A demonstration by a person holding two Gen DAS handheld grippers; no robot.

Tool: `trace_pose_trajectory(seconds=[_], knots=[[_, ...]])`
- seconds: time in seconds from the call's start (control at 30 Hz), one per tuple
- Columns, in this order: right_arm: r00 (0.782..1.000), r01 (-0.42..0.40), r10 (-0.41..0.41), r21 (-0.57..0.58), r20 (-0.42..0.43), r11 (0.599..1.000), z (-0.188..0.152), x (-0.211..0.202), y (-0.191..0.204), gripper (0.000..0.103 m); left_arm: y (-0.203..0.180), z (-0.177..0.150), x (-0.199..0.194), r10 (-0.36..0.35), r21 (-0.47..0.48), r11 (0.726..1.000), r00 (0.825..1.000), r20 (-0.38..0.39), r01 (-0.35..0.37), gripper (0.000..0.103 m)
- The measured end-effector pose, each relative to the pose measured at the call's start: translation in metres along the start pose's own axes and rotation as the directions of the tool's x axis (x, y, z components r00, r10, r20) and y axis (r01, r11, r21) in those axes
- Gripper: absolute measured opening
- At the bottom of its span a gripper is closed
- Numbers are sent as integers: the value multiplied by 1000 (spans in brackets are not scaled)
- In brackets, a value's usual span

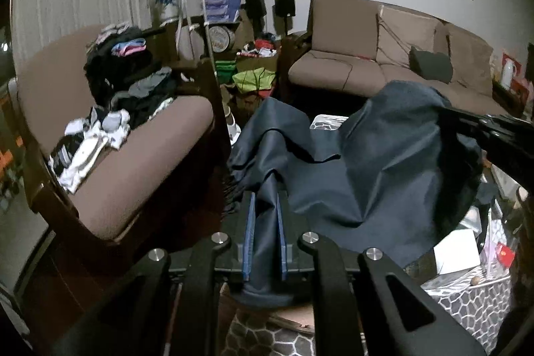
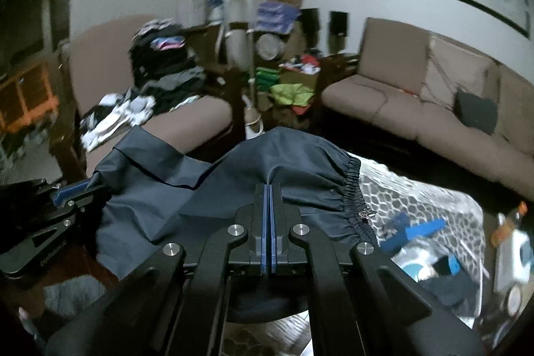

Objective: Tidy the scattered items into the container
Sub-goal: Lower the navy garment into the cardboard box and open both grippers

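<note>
Gripping a fold of the dark navy fabric garment (image 1: 367,162), the left tool (image 1: 265,206) has its blue pads nearly together on the cloth at lower centre. The right tool (image 2: 268,189) is pinched tight on the same garment beside its elasticated waistband (image 2: 353,192), holding it lifted above the honeycomb-patterned surface (image 2: 417,189).

garment (image 2: 233,189) over table (image 2: 417,189), armchair (image 1: 133,155) left
</note>
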State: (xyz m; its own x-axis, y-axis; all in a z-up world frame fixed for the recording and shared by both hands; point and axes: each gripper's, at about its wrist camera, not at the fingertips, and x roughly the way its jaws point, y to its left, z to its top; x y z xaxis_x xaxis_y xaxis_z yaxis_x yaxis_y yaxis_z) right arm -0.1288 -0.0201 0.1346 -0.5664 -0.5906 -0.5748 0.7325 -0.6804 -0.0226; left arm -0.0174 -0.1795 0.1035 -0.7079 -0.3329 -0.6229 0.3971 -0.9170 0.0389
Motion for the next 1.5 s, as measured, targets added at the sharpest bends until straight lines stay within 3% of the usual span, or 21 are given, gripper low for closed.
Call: trace_pose_trajectory(seconds=[0.27, 0.5, 0.7, 0.9, 1.27, 1.5], knots=[[986, -106, 86, -140, -145, 984, 22, 63, 14, 2, 3, -13, 29, -40, -73, 997, 995, -94, 33, 12], [965, -170, 103, -279, -240, 945, 19, 105, 49, 2, 6, -22, 52, -78, -143, 988, 982, -175, 53, 12], [943, -220, 107, -346, -316, 912, 15, 138, 55, 2, 8, -31, 71, -115, -204, 977, 964, -240, 65, 12], [913, -228, 69, -362, -402, 904, 10, 174, 41, 2, -2, -40, 87, -122, -224, 973, 942, -311, 52, 12], [852, -316, 94, -363, -515, 876, -17, 202, 27, 2, -23, -55, 115, -126, -245, 969, 891, -436, 17, 12], [837, -305, 60, -372, -544, 877, -26, 210, 27, 3, -27, -57, 111, -92, -221, 975, 898, -430, -7, 13]])
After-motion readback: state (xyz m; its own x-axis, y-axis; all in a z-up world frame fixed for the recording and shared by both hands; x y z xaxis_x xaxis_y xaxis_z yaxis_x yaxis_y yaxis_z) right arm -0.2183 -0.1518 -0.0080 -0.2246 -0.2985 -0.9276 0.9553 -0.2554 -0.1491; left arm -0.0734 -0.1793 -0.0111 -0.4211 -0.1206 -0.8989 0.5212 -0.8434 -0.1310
